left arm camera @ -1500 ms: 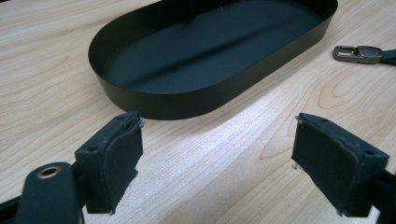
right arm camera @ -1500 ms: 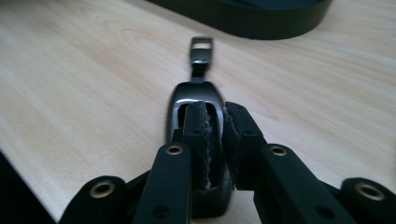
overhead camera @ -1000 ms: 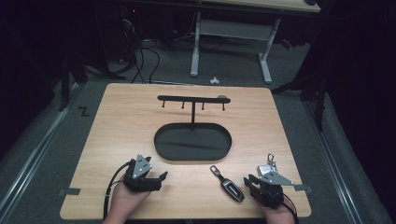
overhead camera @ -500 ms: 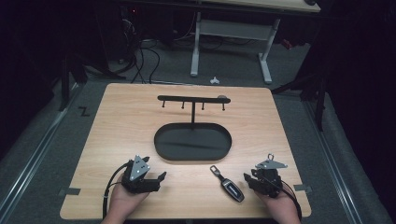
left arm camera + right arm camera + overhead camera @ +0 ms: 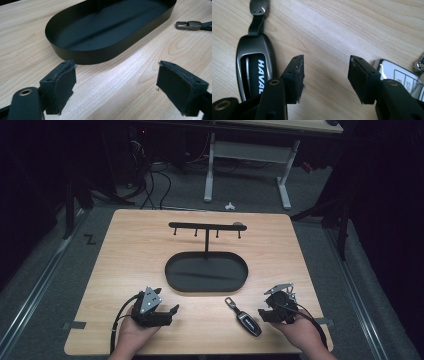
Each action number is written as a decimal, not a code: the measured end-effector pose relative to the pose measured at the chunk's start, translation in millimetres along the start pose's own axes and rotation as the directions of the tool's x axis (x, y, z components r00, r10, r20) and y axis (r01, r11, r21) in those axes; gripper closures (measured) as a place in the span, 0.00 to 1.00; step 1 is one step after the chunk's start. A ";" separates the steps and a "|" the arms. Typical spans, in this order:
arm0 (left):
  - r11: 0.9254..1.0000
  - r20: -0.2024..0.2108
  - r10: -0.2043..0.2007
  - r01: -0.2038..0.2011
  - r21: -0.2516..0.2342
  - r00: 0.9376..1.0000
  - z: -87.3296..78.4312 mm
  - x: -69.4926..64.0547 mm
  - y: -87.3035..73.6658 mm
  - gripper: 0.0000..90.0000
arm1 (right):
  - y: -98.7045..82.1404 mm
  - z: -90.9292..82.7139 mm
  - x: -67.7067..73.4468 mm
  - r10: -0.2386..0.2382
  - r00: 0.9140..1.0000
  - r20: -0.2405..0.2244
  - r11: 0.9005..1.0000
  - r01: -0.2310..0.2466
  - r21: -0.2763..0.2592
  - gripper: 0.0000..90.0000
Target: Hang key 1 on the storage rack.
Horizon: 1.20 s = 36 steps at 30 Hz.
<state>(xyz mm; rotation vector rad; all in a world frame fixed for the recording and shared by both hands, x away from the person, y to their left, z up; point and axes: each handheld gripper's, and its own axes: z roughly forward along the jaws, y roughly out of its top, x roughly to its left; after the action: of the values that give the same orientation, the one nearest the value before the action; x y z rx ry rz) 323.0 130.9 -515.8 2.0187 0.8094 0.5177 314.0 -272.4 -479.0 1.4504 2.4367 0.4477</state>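
The right gripper [image 5: 272, 314] sits near the table's [image 5: 125, 255] front right corner in the high view, with the dark key [image 5: 246, 319] just beside it. The left gripper [image 5: 159, 312] is near the front edge, jaws spread.

In the left gripper view, the black tray [image 5: 82, 53] lies ahead.

In the right gripper view, the jaws have just been opening over bare wood, between the dark key [image 5: 253, 67] and a silver key [image 5: 397, 72].
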 end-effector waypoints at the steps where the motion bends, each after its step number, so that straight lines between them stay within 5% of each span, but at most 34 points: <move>1: 1.000 0.002 0.001 -0.001 0.003 1.000 0.1 -0.2 0.0 0.18 | 1.0 0.4 -0.4 -0.009 1.000 0.000 1.000 0.009 0.014 0.51; 15: 1.000 0.006 0.005 -0.005 0.010 1.000 1.3 -0.5 -1.0 0.18 | 20.6 -2.2 -0.3 -0.135 0.991 0.012 0.977 0.131 0.169 0.46; 19: 1.000 0.009 0.009 -0.009 0.012 1.000 1.7 -0.7 -1.2 0.18 | 27.3 -1.3 -0.6 -0.155 0.988 -0.010 0.961 0.153 0.231 0.44; 22: 1.000 0.010 0.012 -0.012 0.016 1.000 2.0 -0.7 -1.3 0.18 | 34.3 1.1 3.1 -0.182 0.982 -0.048 0.936 0.188 0.298 0.43; 31: 0.999 0.028 0.023 -0.024 0.033 0.999 4.4 -1.7 -2.2 0.18 | 44.6 3.9 10.3 -0.201 0.975 -0.097 0.916 0.222 0.335 0.39; 36: 0.999 0.025 0.024 -0.024 0.025 0.999 3.2 -0.7 -1.9 0.18 | 50.1 5.5 14.3 -0.161 0.981 -0.110 0.905 0.191 0.379 0.35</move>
<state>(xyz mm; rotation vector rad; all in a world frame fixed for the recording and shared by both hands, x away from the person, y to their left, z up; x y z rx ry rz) 323.8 129.3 -519.2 2.0568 0.7814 0.4977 349.6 -236.4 -465.3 1.3483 2.8053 -0.0276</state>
